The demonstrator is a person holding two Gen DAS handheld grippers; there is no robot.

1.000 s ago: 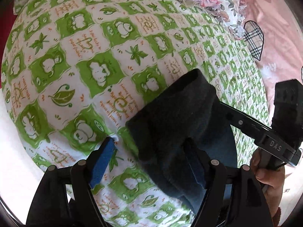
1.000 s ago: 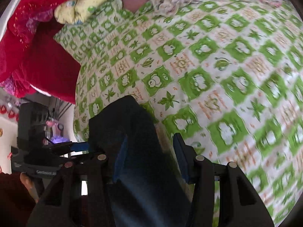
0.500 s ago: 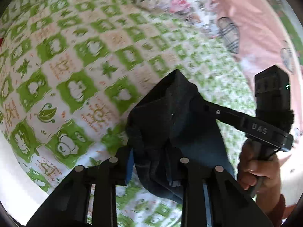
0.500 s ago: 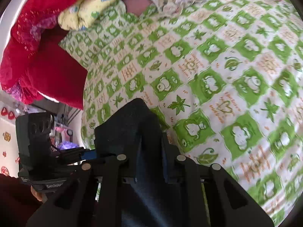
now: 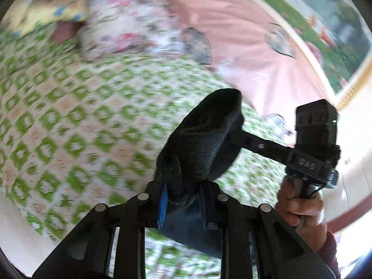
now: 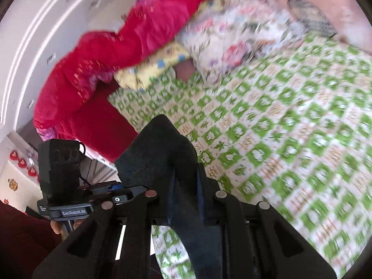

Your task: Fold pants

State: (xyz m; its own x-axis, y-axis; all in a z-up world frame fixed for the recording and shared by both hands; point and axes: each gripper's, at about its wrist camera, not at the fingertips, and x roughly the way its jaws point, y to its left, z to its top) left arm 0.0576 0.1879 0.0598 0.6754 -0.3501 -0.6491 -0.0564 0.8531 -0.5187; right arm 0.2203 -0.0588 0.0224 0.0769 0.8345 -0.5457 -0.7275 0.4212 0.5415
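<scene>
Two handheld grippers, each pinching an edge of dark pants above a bed w/ a green-and-white checked sheet (image 6: 290,121).

Left gripper (image 5: 182,205): jaws nearly closed, clamped on a bunched fold of the pants (image 5: 200,144); blue pad visible against the fabric. Right gripper (image 6: 186,200): jaws likewise squeezed together on the pants (image 6: 162,153), cloth draped down between the fingers. In the left view the right gripper's body & the person's right hand (image 5: 302,209) sit just to the side, so both grips are close together on the same edge. The pants seem held up off the bed; can't tell how much cloth hangs below or lies on the sheet. Background blurred. Red bedding (image 6: 111,53) & floral pillows (image 6: 232,37) lie at the far end.

Judgement: the step looks like carrying the gripped edge over to make a fold. To do it well: keep both grips firm & level, move them together at the same pace, keep the cloth taut betw. them, lower onto the bare sheet short of the pillows, edges aligned before letting go.
</scene>
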